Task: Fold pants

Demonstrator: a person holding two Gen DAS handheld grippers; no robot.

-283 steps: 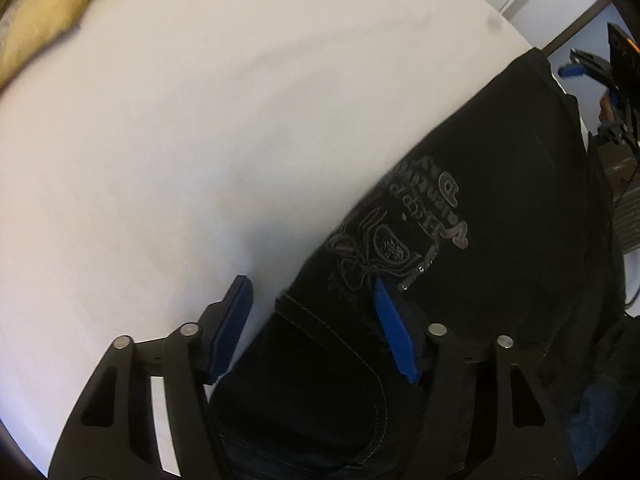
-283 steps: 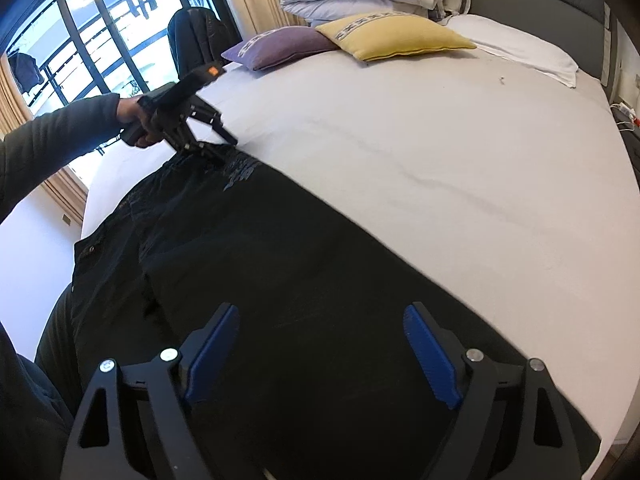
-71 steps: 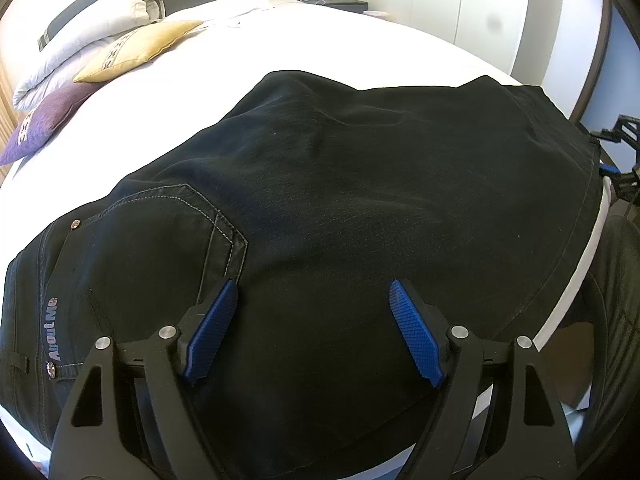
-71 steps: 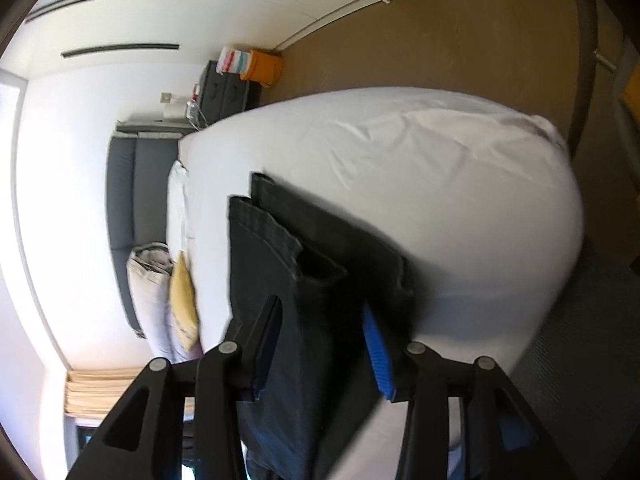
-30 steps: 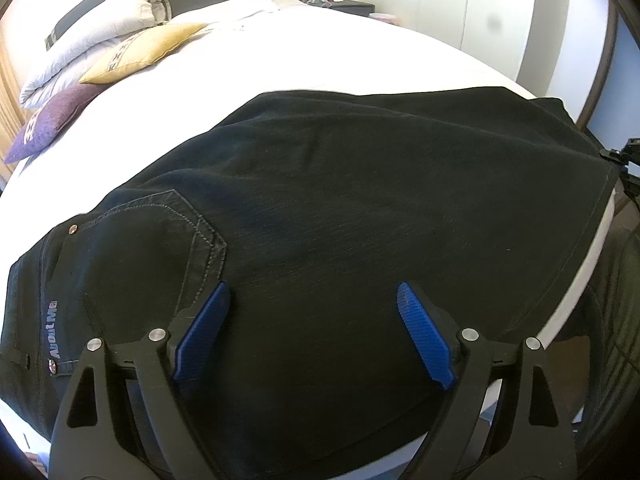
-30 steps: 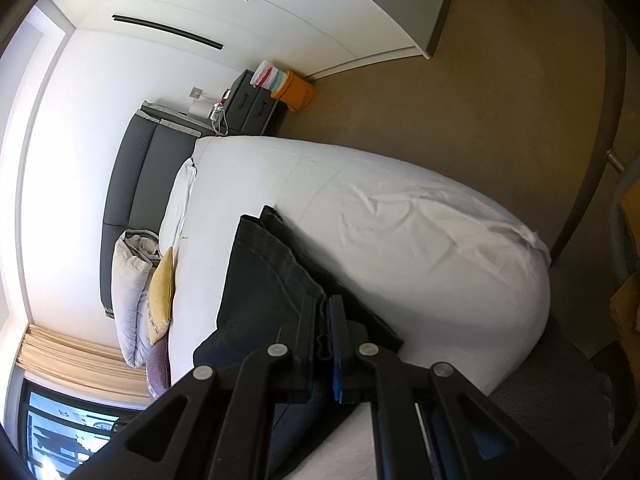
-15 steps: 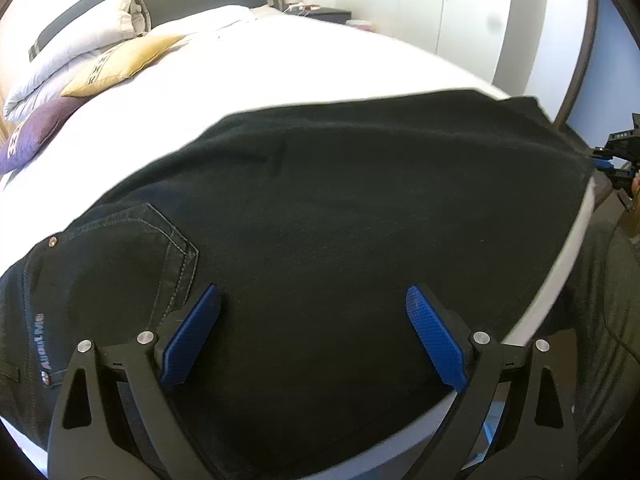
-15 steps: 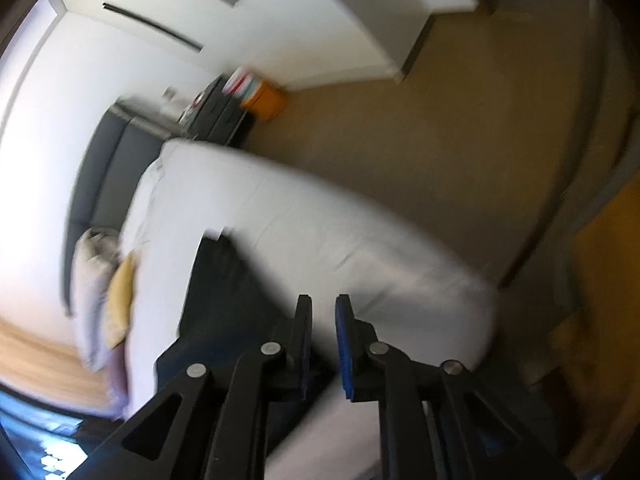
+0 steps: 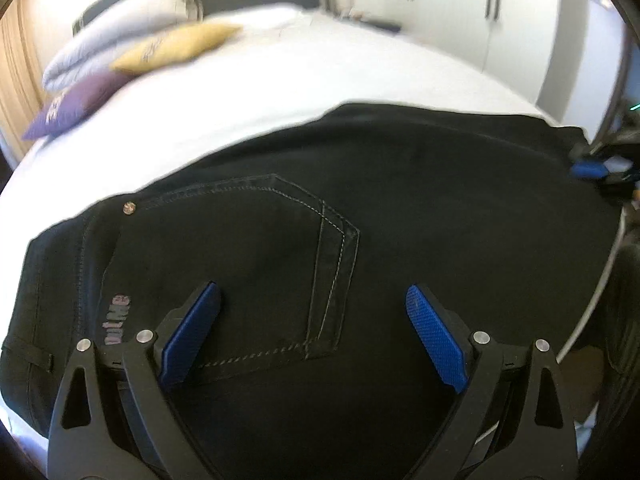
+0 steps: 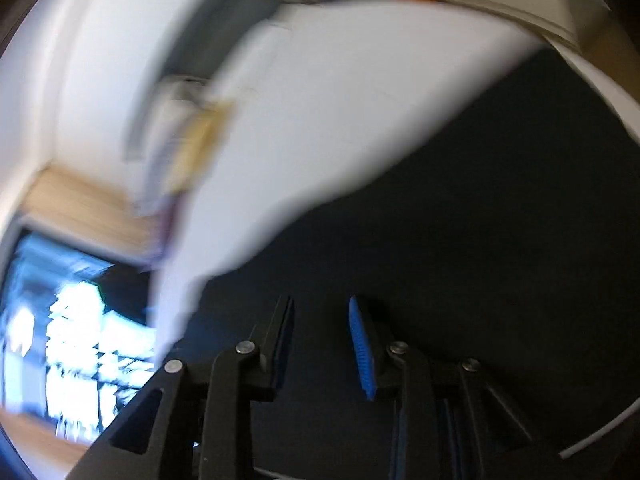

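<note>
The black pants [image 9: 400, 208] lie folded lengthwise along the near edge of the white bed [image 9: 304, 76], back pocket [image 9: 256, 256] up, waistband at the left. My left gripper [image 9: 312, 332] is open and empty, just above the pocket area. My right gripper [image 10: 320, 340] is partly open with nothing between its blue pads, low over the pants [image 10: 480, 240]; this view is motion-blurred. The right gripper also shows at the far right of the left wrist view [image 9: 588, 170], by the leg ends.
Yellow [image 9: 176, 46], purple [image 9: 72, 104] and white [image 9: 124, 24] pillows lie at the head of the bed. White wardrobe doors [image 9: 452, 8] stand beyond the bed. A bright window [image 10: 80, 336] shows at the left of the right wrist view.
My right gripper has opened from shut and swung round over the pants. My left gripper has shifted left, over the back pocket.
</note>
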